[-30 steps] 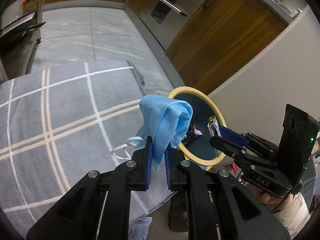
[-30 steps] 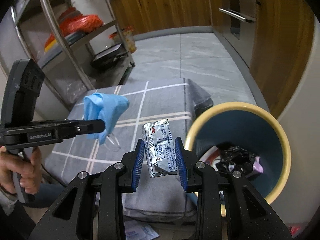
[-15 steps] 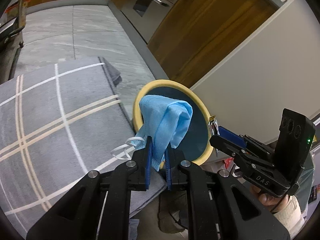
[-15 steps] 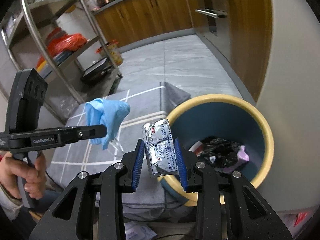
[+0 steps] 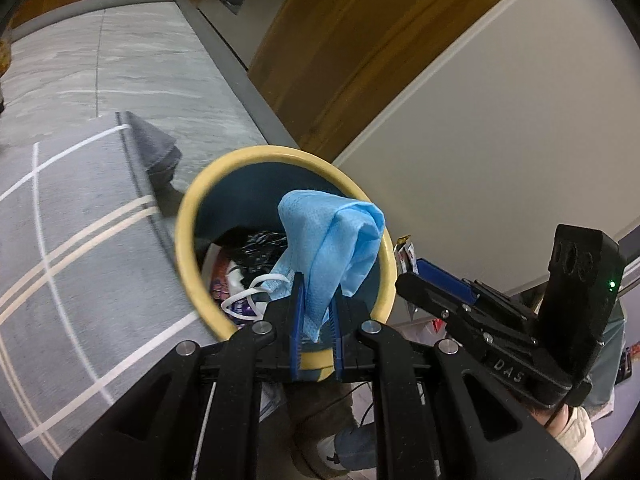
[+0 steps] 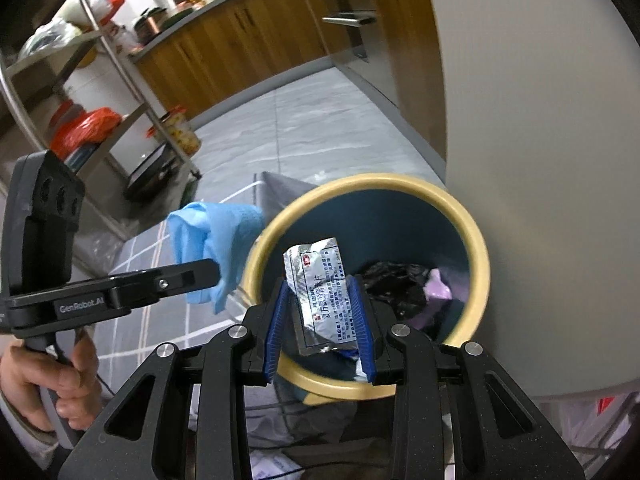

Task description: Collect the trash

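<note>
The blue face mask (image 5: 332,248) was a soft, crumpled non-woven fabric with white elastic loops (image 5: 256,292), pinched tight between the ribbed blue pads of the left gripper (image 5: 316,320) and held over the open mouth of the trash bin (image 5: 188,216). The foil sachet (image 6: 324,296) was flat, silvery and creased, printed with red and blue text (too small to read), clamped by its edges in the right gripper (image 6: 322,328), whose jaws stood partly closed on it, above the near rim of the same bin.

The bin was round, with a thick cream-yellow rim and dark teal inner wall; inside lay black crinkled plastic (image 6: 394,284) and something pale purple (image 6: 438,290). Beside it sat a surface under a grey cloth (image 5: 80,264) crossed by white and cream lines. The floor (image 6: 304,132) was grey stone-look tile, edged by wooden cabinets (image 6: 248,44), a plain white panel (image 5: 500,136) and a steel rack (image 6: 120,76) carrying red bags. A hand (image 6: 44,384) gripped the left tool's handle.
</note>
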A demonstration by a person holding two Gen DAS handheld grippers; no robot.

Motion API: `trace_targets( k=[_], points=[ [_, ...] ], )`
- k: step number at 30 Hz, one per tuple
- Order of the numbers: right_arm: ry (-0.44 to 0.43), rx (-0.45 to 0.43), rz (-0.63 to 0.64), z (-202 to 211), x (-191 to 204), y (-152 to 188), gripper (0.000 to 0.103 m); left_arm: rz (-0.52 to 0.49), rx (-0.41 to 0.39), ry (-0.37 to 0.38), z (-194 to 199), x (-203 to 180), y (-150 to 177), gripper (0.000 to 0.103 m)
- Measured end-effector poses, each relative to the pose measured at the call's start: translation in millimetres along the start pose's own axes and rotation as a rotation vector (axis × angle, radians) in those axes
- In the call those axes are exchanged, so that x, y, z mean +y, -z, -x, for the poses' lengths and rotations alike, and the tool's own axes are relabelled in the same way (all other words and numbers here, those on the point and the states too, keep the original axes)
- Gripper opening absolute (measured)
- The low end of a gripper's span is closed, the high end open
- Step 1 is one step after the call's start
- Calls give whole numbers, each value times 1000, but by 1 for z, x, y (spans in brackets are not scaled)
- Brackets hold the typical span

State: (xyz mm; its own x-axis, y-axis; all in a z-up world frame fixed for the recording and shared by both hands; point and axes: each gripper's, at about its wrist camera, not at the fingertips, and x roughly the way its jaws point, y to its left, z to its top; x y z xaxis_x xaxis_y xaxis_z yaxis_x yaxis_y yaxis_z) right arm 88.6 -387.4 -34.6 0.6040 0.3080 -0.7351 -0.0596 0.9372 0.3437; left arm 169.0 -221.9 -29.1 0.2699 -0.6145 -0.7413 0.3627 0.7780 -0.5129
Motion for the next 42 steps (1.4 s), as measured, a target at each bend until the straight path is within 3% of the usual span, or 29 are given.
trace_targets(
  k=[15, 17, 22, 30, 36, 42],
  points=[
    [6, 25, -34, -17, -8, -4, 33, 92, 72, -14, -66, 23, -4, 12],
    [7, 28, -35, -19, -9, -5, 33, 105, 82, -25, -73, 27, -5, 20],
    [15, 30, -47, -20, -12, -5, 33, 114, 63, -41, -71, 30, -6, 56],
    [40, 42, -29, -28, -8, -5, 33, 90, 31, -63, -48, 30, -9, 64],
    [81, 71, 20, -41, 2, -4, 35, 76, 0, -85, -22, 30, -5, 76],
    [87, 79, 32, -43, 5, -1, 51, 70, -20, -106, -1, 29, -1, 80]
  ],
)
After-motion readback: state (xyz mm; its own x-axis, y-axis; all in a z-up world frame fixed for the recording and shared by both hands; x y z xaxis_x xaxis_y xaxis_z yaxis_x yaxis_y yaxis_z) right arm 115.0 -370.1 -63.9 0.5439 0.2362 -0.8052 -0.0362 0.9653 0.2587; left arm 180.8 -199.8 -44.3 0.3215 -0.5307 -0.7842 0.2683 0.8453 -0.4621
